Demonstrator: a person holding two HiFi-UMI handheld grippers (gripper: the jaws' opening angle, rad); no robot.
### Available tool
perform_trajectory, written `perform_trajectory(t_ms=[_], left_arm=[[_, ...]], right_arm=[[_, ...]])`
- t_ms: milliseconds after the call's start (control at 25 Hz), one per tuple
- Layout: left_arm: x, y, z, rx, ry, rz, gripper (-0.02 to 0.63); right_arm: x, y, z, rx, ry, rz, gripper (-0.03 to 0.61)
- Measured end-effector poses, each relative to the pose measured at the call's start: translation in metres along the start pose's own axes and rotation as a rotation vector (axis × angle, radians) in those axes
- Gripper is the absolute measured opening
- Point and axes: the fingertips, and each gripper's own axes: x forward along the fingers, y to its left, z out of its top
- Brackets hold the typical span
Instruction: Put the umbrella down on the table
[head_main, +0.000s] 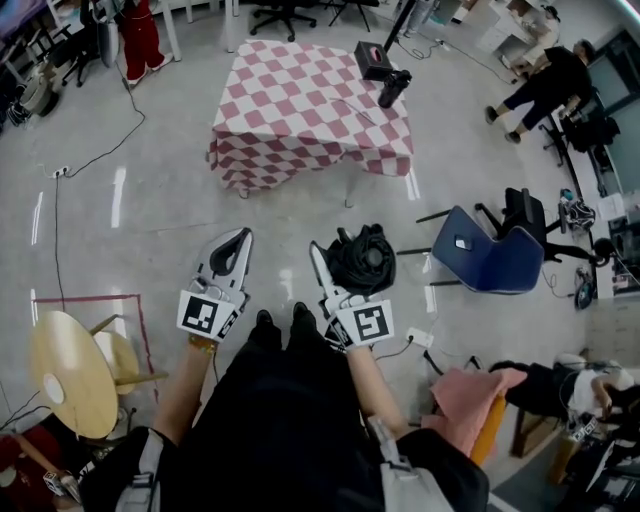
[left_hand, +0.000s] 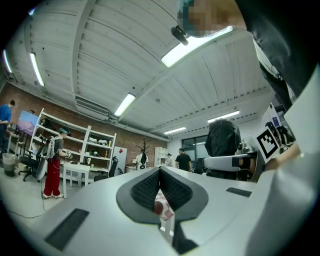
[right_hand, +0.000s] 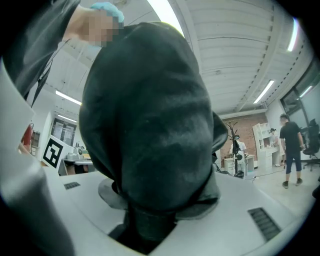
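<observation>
While well apart from the table (head_main: 300, 110), umbrella (head_main: 365, 258) in right gripper (head_main: 330, 266).

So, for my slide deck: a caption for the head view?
Right gripper holds a bundled black umbrella, short of the checkered table; left gripper shut, empty.

checkered table (head_main: 290, 110), black box (head_main: 372, 60), dark object (head_main: 393, 88) beside it

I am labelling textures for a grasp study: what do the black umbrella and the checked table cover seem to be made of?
Umbrella: likely thin synthetic fabric, black with a dull sheen; it bunches in soft folds.
Table cover: probably woven cloth, matt, pink-and-white checks; its edges hang in folds.
</observation>
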Motion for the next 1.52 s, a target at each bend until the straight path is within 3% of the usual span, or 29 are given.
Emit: perform_trajectory(t_ms=[360,920,1240,1520], left_arm=[[0.043,0.038,-0.021,0.015,0.067,0.036,0.014],[0.165,0.053,-0.040,0.017,0.144,0.079,0.014],[0.197,0.078,-0.048,0.015,0.150,0.107,0.014],[0.227,0.127,-0.049,-0.014,0.122,0.069,0.014]], right_arm=[[0.047,-0.030,-0.011,0.018,-0.019,0.013,0.210],[0.115,-0.143,-0.020,0.111,-0.062,0.065,0.210],[0.144,-0.179,-0.030,0.134,-0.049,0.068,0.210],[0.192,-0.186,-0.034,0.076,-0.019,0.045,0.209]])
